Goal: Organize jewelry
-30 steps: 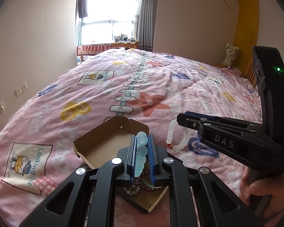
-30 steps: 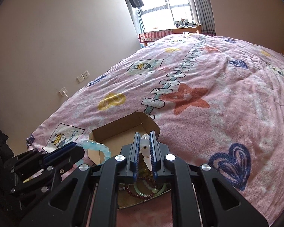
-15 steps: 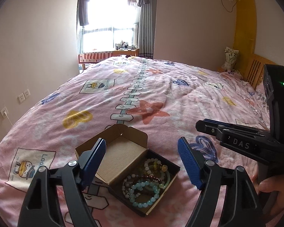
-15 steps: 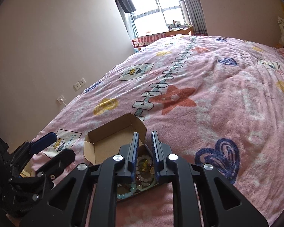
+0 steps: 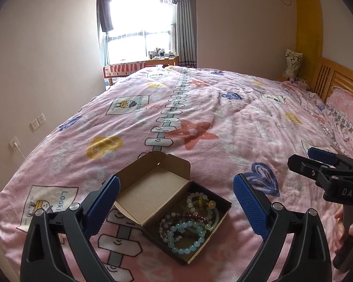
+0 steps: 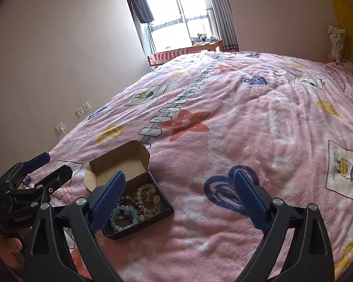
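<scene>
Left gripper (image 5: pixel 175 203): bottom of its frame, blue pads spread wide, nothing between them; it hangs above the box, likely clear of the contents.
Right gripper (image 6: pixel 177 198): bottom of its frame, likewise agape and empty, box at lower left.
Box (image 5: pixel 220 229): low centre, on the blanket, lid flap tipped back so beads can drop in.
Bracelets (image 5: pixel 188 226): heaped in the dark tray; aqua strand nearest.
Blanket (image 5: pixel 223 122): pink, fills the middle; no loose jewelry visible.

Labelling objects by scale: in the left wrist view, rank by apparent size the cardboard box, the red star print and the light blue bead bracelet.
1. cardboard box
2. red star print
3. light blue bead bracelet, though it lies nearer the camera.
</scene>
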`<action>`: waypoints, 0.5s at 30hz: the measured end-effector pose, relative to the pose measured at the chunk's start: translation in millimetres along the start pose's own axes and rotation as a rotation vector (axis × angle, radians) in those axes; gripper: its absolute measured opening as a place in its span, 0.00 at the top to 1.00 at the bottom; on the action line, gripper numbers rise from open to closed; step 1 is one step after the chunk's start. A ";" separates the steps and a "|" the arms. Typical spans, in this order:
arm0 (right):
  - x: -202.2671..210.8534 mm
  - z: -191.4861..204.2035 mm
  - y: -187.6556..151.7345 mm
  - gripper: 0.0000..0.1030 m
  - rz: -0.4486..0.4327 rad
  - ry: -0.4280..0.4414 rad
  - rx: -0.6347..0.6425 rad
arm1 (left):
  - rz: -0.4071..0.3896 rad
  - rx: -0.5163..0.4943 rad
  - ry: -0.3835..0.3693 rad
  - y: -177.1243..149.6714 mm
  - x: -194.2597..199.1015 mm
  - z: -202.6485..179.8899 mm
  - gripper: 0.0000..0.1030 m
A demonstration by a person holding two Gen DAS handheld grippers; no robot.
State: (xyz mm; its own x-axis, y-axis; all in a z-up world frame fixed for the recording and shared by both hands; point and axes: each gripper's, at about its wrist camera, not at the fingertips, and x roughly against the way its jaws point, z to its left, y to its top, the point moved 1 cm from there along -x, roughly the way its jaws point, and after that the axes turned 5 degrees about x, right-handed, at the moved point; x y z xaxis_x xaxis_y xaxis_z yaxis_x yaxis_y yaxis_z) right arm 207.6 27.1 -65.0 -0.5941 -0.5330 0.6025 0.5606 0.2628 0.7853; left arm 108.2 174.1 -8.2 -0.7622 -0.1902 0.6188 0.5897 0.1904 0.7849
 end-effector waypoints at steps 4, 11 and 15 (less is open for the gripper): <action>3.3 -1.2 0.3 0.07 0.019 0.006 0.008 | 0.035 0.005 -0.007 -1.9 -1.6 -1.6 0.08; 15.2 5.1 -2.1 0.07 0.028 -0.007 0.061 | 0.055 0.023 0.036 -4.5 12.9 -1.2 0.08; 25.1 8.8 -5.2 0.07 0.024 -0.001 0.075 | 0.037 0.011 0.077 -14.6 27.6 -2.7 0.08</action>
State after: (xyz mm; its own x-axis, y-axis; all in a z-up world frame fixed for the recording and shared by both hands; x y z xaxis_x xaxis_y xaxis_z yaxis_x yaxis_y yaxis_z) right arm 184.7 19.4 -52.8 -0.5814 -0.5253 0.6213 0.5296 0.3353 0.7791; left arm 79.3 163.4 -2.5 -0.7171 -0.2565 0.6481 0.6136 0.2087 0.7615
